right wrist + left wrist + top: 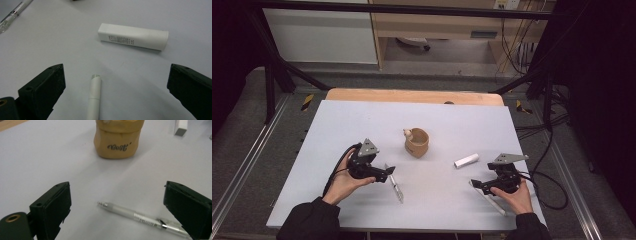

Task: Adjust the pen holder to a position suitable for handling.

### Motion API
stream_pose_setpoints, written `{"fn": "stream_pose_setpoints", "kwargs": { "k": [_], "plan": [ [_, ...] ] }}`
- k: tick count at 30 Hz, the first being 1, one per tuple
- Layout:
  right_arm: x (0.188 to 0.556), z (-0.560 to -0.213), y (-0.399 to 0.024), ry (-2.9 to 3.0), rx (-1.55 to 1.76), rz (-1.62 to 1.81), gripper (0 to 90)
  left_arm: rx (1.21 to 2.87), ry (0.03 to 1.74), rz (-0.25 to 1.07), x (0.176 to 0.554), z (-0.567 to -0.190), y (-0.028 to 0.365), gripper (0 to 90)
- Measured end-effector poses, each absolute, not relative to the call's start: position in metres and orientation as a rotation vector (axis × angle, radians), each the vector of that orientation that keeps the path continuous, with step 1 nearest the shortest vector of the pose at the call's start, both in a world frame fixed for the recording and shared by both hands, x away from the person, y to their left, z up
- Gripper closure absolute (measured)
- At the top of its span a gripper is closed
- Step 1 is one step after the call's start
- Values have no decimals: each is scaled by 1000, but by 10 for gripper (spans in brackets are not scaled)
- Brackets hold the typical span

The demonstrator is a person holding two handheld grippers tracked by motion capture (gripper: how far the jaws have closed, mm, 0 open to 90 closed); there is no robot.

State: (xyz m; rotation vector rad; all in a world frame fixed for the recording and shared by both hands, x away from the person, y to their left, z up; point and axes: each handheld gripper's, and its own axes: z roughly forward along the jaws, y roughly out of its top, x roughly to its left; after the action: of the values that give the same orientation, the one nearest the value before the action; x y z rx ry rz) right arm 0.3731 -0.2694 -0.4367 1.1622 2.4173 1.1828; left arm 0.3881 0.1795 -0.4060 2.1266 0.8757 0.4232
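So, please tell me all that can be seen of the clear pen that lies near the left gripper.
The clear pen is slim, with a see-through plastic barrel, a small metal tip, a metal band and dark print on the barrel. It lies flat on the pale table, its tip turned toward the tan cup, which stands apart from it. The left gripper is open; the pen lies between its jaws, and its rear end runs behind one jaw. No contact is visible.
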Motion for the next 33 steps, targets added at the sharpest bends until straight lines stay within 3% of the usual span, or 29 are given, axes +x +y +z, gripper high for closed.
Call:
{"fn": "stream_pose_setpoints", "kwargs": {
  "k": [16,33],
  "plan": [
    [367,-428,-262,2443,1191,1106,104,2072,991,460,372,-426,237,65],
    [347,-426,-262,2517,1183,965,242,2093,1027,465,367,-440,258,64]
  ]
}}
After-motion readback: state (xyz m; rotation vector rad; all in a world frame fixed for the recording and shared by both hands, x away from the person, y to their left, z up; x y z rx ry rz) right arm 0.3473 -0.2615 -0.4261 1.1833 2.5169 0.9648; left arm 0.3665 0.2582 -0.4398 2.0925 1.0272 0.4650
